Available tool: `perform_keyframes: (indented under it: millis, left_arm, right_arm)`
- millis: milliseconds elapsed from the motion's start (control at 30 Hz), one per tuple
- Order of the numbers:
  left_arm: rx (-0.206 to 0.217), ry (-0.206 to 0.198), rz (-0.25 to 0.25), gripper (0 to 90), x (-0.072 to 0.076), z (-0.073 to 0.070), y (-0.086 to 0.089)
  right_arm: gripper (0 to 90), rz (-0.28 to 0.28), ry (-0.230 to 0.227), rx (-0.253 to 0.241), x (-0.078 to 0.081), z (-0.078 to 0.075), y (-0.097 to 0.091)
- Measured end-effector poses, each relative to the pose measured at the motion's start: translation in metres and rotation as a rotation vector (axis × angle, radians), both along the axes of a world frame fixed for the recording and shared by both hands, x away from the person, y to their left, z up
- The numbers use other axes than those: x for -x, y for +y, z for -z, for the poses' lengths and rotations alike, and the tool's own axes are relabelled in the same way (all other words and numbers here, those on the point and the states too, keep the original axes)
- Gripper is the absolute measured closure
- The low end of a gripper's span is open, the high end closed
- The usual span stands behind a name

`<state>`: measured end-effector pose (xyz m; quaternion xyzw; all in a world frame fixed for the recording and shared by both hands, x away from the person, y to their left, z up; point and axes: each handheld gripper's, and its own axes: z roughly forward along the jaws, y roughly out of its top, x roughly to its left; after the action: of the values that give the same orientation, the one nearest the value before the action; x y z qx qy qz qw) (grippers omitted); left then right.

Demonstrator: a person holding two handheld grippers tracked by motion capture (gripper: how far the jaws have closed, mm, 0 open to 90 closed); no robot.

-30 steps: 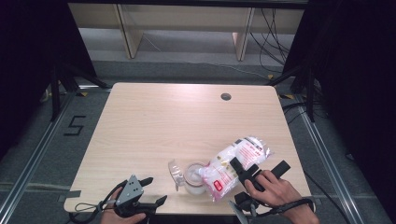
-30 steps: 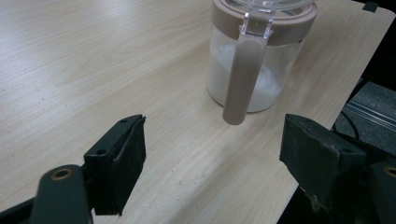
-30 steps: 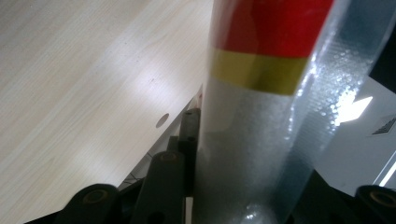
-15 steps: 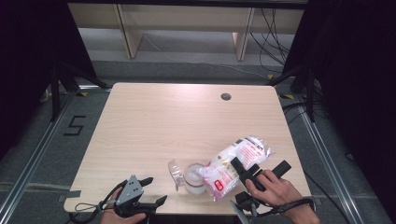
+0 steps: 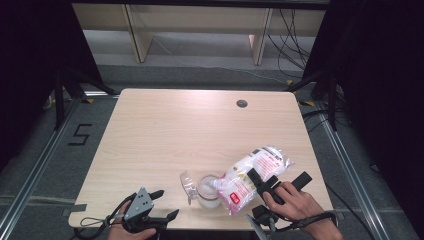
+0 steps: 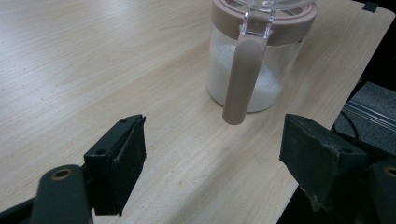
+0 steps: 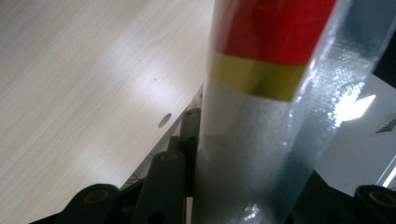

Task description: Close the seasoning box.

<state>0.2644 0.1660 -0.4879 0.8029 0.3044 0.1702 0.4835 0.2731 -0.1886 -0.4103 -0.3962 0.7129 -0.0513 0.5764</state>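
A clear jar (image 5: 207, 190) with a pinkish rim stands near the table's front edge, its clear lid (image 5: 186, 181) flipped open to the left. White powder lies in the jar (image 6: 256, 60). My right gripper (image 5: 261, 183) is shut on a plastic bag (image 5: 252, 175) of white grains with a red label, tilted with its lower end at the jar's mouth. In the right gripper view the bag (image 7: 261, 116) fills the space between the jaws of the right gripper (image 7: 261, 196). My left gripper (image 5: 161, 205) rests open to the left of the jar; the left gripper (image 6: 212, 158) holds nothing.
The wooden table (image 5: 200, 130) has a round cable hole (image 5: 242, 103) at the back right. The jar and bag sit close to the front edge (image 5: 210, 225). Cables and shelf legs lie on the floor behind the table.
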Motion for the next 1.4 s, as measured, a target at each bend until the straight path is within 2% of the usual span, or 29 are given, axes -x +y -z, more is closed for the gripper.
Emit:
perform_keyframes:
  millis: [33,100,133,333,567,600,633,667,733,767,800,833,933,967,1000,1033,1067,1133,1200,1233,1267,1300,1333,1400]
  left_arm:
    - [0.001,0.002,-0.002,22.0,0.0,0.0,0.0]
    - [0.004,0.005,-0.001,22.0,0.0,0.0,0.0]
    - [0.004,0.005,-0.002,22.0,0.0,0.0,-0.001]
    - [0.007,0.003,0.001,22.0,0.0,0.0,0.0]
    - [0.009,0.004,0.0,22.0,0.0,0.0,0.0]
    - [0.007,0.003,0.001,22.0,0.0,0.0,0.0]
    - [0.007,0.003,0.001,22.0,0.0,0.0,0.0]
    - [0.008,0.004,0.0,22.0,0.0,0.0,0.0]
    - [0.006,0.003,0.0,22.0,0.0,0.0,0.0]
    - [0.007,0.003,0.0,22.0,0.0,0.0,0.0]
    - [0.006,0.003,0.001,22.0,0.0,0.0,0.0]
    - [0.007,0.002,0.0,22.0,0.0,0.0,0.0]
    - [0.005,0.002,0.0,22.0,0.0,0.0,0.0]
    - [0.006,0.002,0.0,22.0,0.0,0.0,0.0]
    - [0.006,0.002,0.001,22.0,0.0,0.0,0.0]
    - [0.01,0.006,-0.003,22.0,0.001,0.0,0.0]
    - [0.022,0.009,-0.008,22.0,0.001,0.0,-0.001]
    - [0.017,0.004,-0.004,22.0,0.001,0.0,0.0]
    - [0.02,0.023,-0.014,22.0,0.002,0.0,-0.001]
    - [0.018,0.017,-0.01,22.0,0.002,0.0,-0.001]
    - [0.004,0.003,0.002,22.0,0.0,0.0,0.0]
    - [0.025,0.016,-0.015,22.0,0.002,0.0,-0.001]
    - [0.031,0.023,-0.02,22.0,0.002,0.0,-0.001]
    - [0.016,0.004,-0.004,22.0,0.001,0.0,0.0]
  right_arm:
    - [74.6,-0.021,-0.011,0.024,0.0,-0.002,0.002]
    - [74.6,-0.009,-0.012,0.02,0.001,-0.002,0.001]
    - [74.6,-0.014,-0.021,0.037,0.001,-0.003,0.001]
    - [74.7,-0.02,-0.013,0.029,0.0,-0.003,0.001]
    - [74.8,-0.034,0.029,0.004,-0.003,-0.004,0.0]
    - [74.8,-0.04,0.046,-0.015,-0.004,-0.005,-0.001]
    - [74.8,-0.011,0.076,-0.075,-0.004,-0.003,-0.004]
    - [74.8,-0.011,0.095,-0.109,-0.004,-0.002,-0.005]
    - [74.9,-0.014,0.106,-0.123,-0.004,-0.002,-0.005]
    - [74.9,0.035,0.149,-0.193,-0.001,0.001,-0.007]
    - [74.9,0.037,0.167,-0.217,-0.002,0.002,-0.007]
    - [74.9,0.02,0.184,-0.228,-0.003,0.002,-0.006]
    - [75.0,0.022,0.22,-0.279,-0.003,0.005,-0.006]
    - [75.0,0.067,0.237,-0.24,-0.002,0.001,-0.004]
    - [75.1,0.051,0.25,-0.25,-0.004,0.001,-0.004]
    - [75.1,0.073,0.277,-0.288,-0.004,0.004,-0.006]
    - [75.1,0.047,0.278,-0.283,-0.006,0.003,-0.005]
    - [75.2,0.048,0.299,-0.314,-0.009,0.005,-0.007]
    - [75.3,0.049,0.314,-0.341,-0.01,0.005,-0.008]
    - [75.3,0.138,0.355,-0.407,-0.007,0.01,-0.013]
    - [75.3,0.135,0.371,-0.426,-0.008,0.01,-0.014]
    - [75.4,0.131,0.383,-0.439,-0.008,0.011,-0.015]
    - [75.4,0.146,0.407,-0.474,-0.008,0.012,-0.016]
    - [75.5,0.146,0.44,-0.51,-0.01,0.013,-0.019]
